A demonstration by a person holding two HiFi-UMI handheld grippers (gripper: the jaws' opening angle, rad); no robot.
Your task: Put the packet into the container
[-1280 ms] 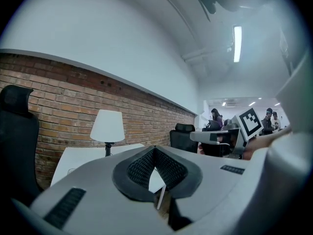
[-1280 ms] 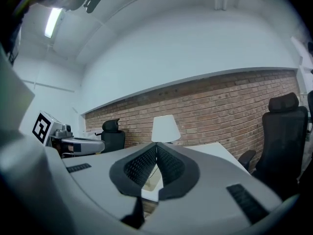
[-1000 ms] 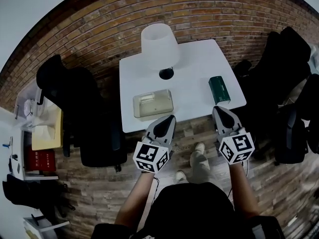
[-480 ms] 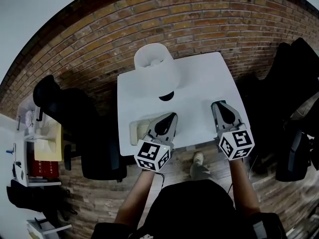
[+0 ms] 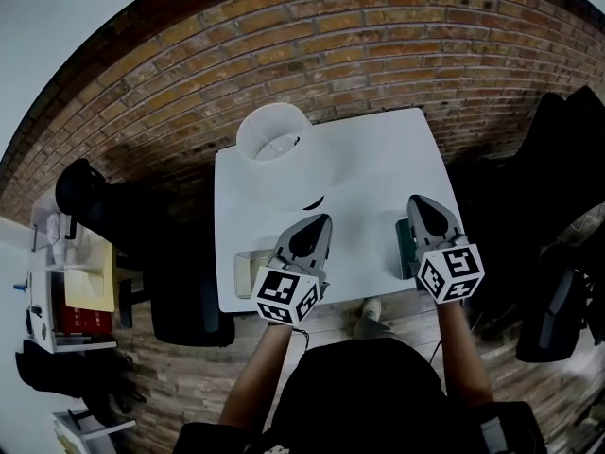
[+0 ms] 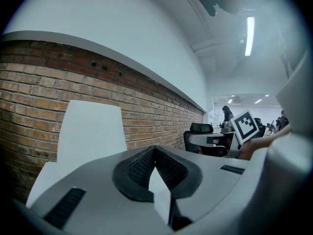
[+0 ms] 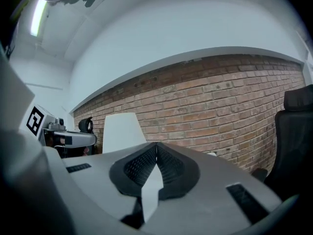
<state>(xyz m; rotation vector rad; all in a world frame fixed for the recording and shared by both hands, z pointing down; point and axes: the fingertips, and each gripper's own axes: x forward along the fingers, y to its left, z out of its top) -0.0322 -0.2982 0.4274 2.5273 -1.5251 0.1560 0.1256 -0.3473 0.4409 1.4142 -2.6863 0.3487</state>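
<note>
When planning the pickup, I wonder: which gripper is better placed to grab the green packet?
Right. The right gripper, shut and empty, is directly by the green packet; the left gripper is near the container.

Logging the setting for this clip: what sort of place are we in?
Probably an office: a white table with a lamp stands by a brick wall, black office chairs sit beside it, and strip lights run along the ceiling.
</note>
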